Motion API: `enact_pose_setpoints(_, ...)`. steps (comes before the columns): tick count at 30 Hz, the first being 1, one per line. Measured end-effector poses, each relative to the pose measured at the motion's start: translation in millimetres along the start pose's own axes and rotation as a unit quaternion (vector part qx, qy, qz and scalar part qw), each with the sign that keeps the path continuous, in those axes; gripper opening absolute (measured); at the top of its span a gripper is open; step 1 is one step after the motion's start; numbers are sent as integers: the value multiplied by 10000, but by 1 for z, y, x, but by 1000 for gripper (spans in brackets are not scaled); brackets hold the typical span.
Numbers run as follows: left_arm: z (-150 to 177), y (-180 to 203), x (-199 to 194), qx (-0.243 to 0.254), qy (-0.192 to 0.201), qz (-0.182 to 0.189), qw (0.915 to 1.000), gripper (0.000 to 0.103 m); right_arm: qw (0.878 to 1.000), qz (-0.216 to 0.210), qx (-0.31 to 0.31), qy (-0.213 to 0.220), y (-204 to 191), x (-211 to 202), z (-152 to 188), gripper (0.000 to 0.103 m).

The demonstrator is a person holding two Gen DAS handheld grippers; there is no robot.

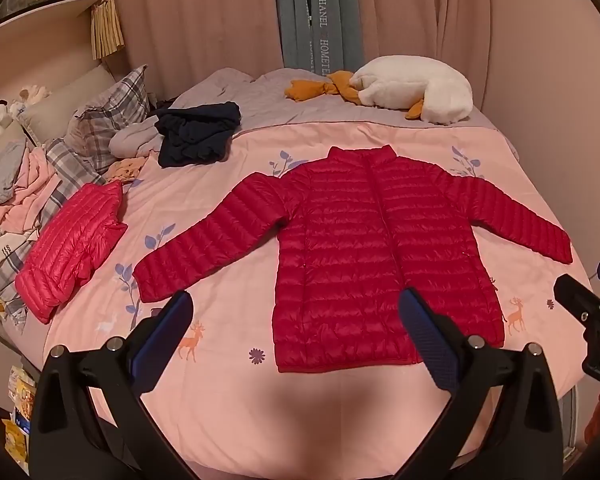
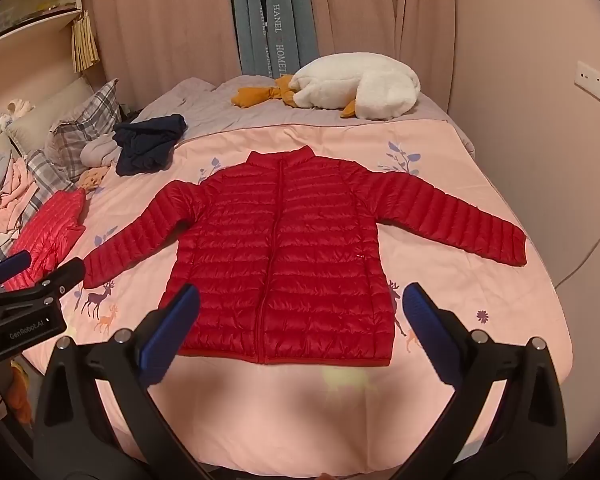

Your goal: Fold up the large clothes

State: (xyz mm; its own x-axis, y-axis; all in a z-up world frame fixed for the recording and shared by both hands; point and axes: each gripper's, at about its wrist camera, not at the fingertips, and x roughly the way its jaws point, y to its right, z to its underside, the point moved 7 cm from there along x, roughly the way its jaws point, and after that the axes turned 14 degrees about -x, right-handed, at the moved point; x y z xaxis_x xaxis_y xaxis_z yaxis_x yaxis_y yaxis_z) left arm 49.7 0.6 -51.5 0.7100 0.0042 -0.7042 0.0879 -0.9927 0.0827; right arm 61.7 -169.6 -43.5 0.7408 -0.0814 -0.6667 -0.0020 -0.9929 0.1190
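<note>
Item: dark red quilted down jacket (image 1: 380,248) with stand collar and full front zip. It is lying flat, front up and zipped, on the pink printed bedspread (image 1: 228,380), hem toward the cameras, collar toward the far side of the bed. Both sleeves are lying spread outward and slightly downward, clear of the body panel. No fold is showing anywhere on it: judged as laid out and smoothed, folding not yet begun. Sleeves, sides and the hem-to-collar fold are all remaining.

Handling: the left gripper (image 1: 300,332) is hovering above the near edge of the bed, its blue-padded fingers (image 1: 428,340) spread wide, holding nothing; one finger is overlapping the jacket's hem corner in the left wrist view, though contact cannot be confirmed. The right gripper (image 2: 300,328) is hovering likewise over the hem, fingers (image 2: 168,332) wide apart and empty.

Adjacent: a lighter pink-red quilted jacket (image 1: 72,248) is sitting in a compact bundle near the left edge of the bedspread, well apart from the main item; it is looking already folded, which suggests one piece done.

Further out: a crumpled navy garment (image 1: 196,132) is resting beside a grey one, unfolded, probably awaiting a turn. Plaid pillows (image 1: 100,120) and loose pink and grey clothing are piling up at the left side. A white plush goose (image 1: 412,88) is lying across the far side of the bed.
</note>
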Motion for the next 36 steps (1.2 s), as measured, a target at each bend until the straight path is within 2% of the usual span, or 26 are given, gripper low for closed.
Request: enact_pose_setpoints(36,-3,1,-7,69,-21,27,10000,102,10000,-11,-8,42,1,-1,-1,101)
